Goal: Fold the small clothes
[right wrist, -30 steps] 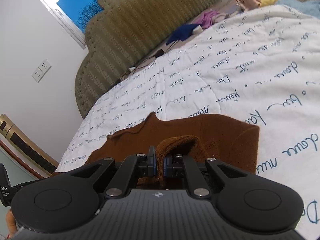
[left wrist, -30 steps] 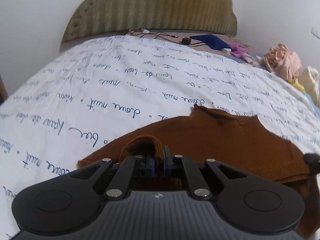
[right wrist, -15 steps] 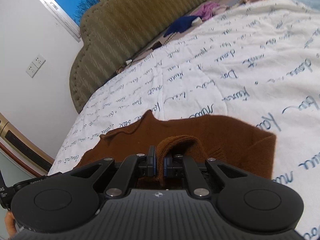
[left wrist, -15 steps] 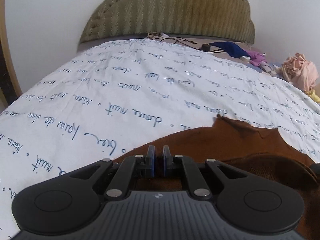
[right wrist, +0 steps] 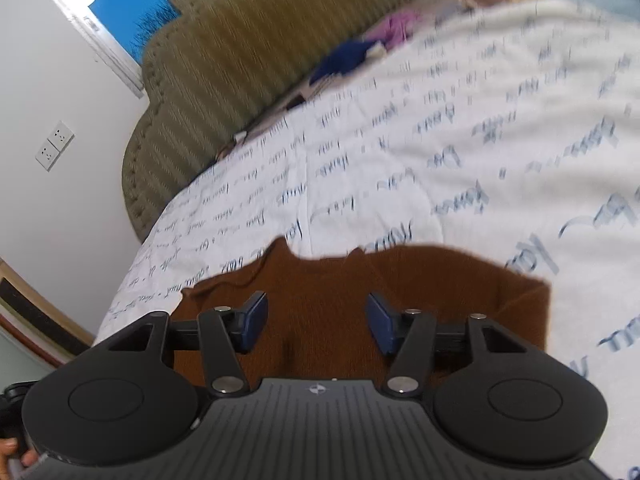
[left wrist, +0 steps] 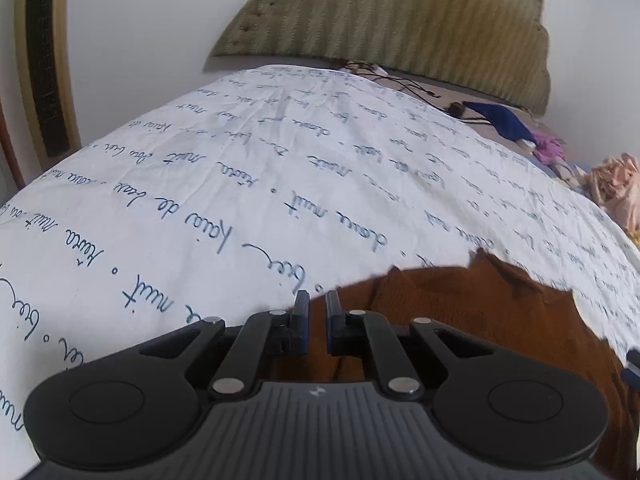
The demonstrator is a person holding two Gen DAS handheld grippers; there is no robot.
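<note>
A brown knitted garment (left wrist: 460, 312) lies flat on the white bed sheet (left wrist: 240, 180) printed with blue script. My left gripper (left wrist: 316, 312) is at the garment's left edge, jaws shut to a narrow slit. Brown shows through the slit, no fold stands above the pads, and I cannot tell if cloth is pinched. In the right wrist view my right gripper (right wrist: 316, 320) hovers over the same garment (right wrist: 440, 280). Its jaws are opening and stand wide apart. The cloth lies under them and the blue pads (right wrist: 380, 320) do not press on it.
An olive padded headboard (left wrist: 400, 20) closes the far end of the bed. Loose clothes lie at the far right: a blue piece (left wrist: 500, 120), a purple one (left wrist: 548, 148), a peach heap (left wrist: 616, 192). Cables (left wrist: 400, 84) run near the headboard. A person's hand (right wrist: 12, 454) shows at lower left.
The right jaws have opened and let go of the brown fold, which now lies flat. The left gripper has swung left; the fold standing between its pads a second ago no longer shows.
</note>
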